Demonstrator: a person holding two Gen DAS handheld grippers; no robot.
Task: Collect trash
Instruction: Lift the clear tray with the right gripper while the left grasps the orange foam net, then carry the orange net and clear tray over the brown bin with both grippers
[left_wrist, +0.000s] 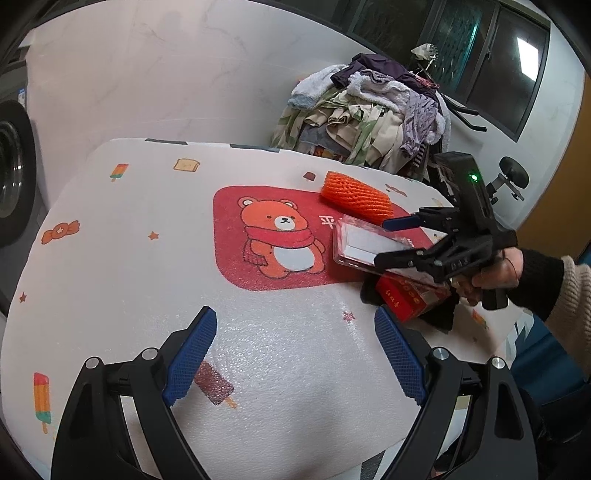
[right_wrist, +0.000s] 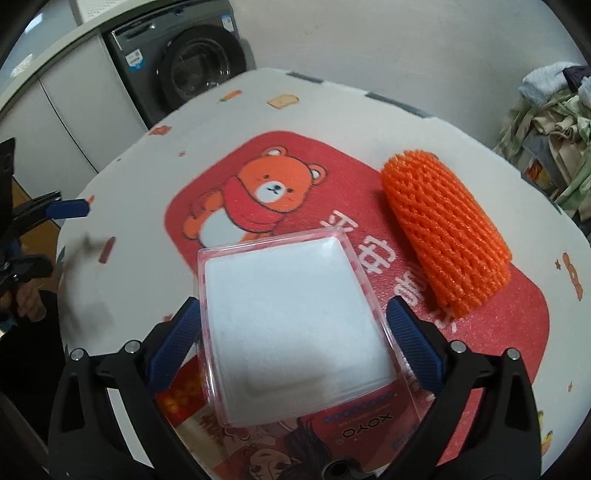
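Note:
A clear plastic box (right_wrist: 288, 325) with a white insert and a red printed card sits between the jaws of my right gripper (right_wrist: 295, 302), whose blue pads press its two long sides. In the left wrist view the box (left_wrist: 354, 240) is tilted, its far end raised off the table, with the right gripper (left_wrist: 384, 240) held by a hand. An orange foam net sleeve (right_wrist: 447, 236) lies on the red bear print just beyond the box; it also shows as the sleeve (left_wrist: 356, 199). My left gripper (left_wrist: 295, 317) stands open over bare white foam, holding nothing.
The round table wears a white foam cover (left_wrist: 129, 258) printed with sweets and a bear. A heap of laundry (left_wrist: 369, 110) rises behind its far edge. A washing machine (right_wrist: 199, 70) stands against the wall. Something black (left_wrist: 443, 317) lies under the box's near end.

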